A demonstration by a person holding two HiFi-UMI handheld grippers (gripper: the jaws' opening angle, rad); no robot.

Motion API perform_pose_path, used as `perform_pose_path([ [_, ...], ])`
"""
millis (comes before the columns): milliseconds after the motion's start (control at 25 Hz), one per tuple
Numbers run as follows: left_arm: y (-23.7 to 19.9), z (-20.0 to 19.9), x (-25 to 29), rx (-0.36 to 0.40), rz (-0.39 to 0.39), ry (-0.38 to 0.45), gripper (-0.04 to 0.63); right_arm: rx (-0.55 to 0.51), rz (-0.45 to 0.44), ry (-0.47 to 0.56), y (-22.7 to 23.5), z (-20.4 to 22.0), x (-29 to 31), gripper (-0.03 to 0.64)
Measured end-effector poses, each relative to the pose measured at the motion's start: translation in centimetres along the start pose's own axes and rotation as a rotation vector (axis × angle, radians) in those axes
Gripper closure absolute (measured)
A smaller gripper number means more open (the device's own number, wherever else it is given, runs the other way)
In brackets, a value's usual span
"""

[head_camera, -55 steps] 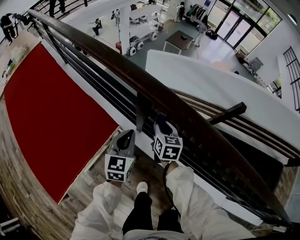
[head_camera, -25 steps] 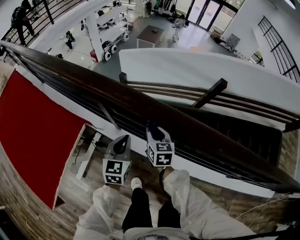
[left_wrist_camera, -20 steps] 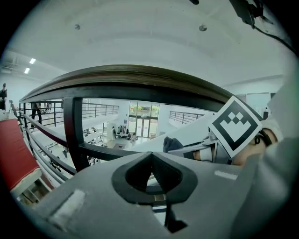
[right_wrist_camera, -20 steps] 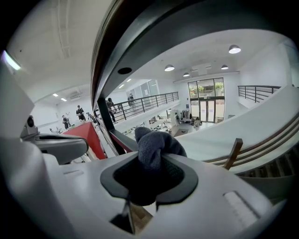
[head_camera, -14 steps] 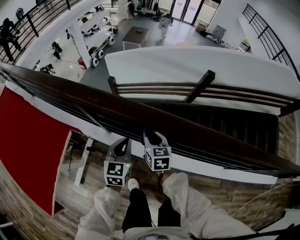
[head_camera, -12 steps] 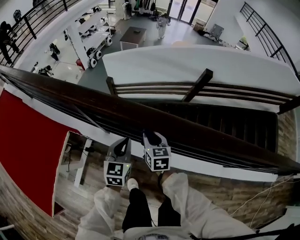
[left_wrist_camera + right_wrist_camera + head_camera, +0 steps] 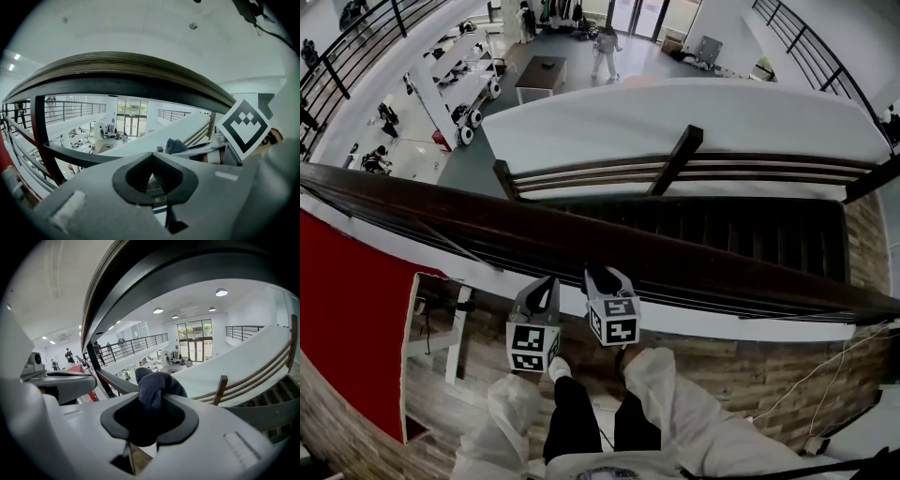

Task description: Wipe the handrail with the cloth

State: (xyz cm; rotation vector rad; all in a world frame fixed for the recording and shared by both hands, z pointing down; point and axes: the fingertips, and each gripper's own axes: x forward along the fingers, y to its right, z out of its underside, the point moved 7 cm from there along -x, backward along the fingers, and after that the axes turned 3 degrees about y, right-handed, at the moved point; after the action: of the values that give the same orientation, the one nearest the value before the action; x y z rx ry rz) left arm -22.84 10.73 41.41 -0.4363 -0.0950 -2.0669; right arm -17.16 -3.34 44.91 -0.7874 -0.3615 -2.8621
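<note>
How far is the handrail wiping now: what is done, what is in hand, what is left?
Done: the cloth is clamped in the right hand-held gripper, held close to the handrail. In hand: the approach; the cloth shows below the rail, not pressed on it. Left: the wiping itself; no wiped stretch shows. The left hand-held gripper holds nothing.

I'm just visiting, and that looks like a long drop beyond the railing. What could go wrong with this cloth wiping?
The right gripper pinches the cloth as a bunched wad. If it slips loose while wiping, it could fall past the handrail toward the people on the floor below. Also, only a little cloth sticks out beyond the jaws, so their hard tips might scrape the dark handrail.
</note>
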Motion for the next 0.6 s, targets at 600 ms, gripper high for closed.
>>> perform_pose_path([
  [600,6.3,0.4,2.3,0.024,0.092,-0.037,0.597,0.055,0.072,0.019,5.7,1.3,-4.2,0.52],
])
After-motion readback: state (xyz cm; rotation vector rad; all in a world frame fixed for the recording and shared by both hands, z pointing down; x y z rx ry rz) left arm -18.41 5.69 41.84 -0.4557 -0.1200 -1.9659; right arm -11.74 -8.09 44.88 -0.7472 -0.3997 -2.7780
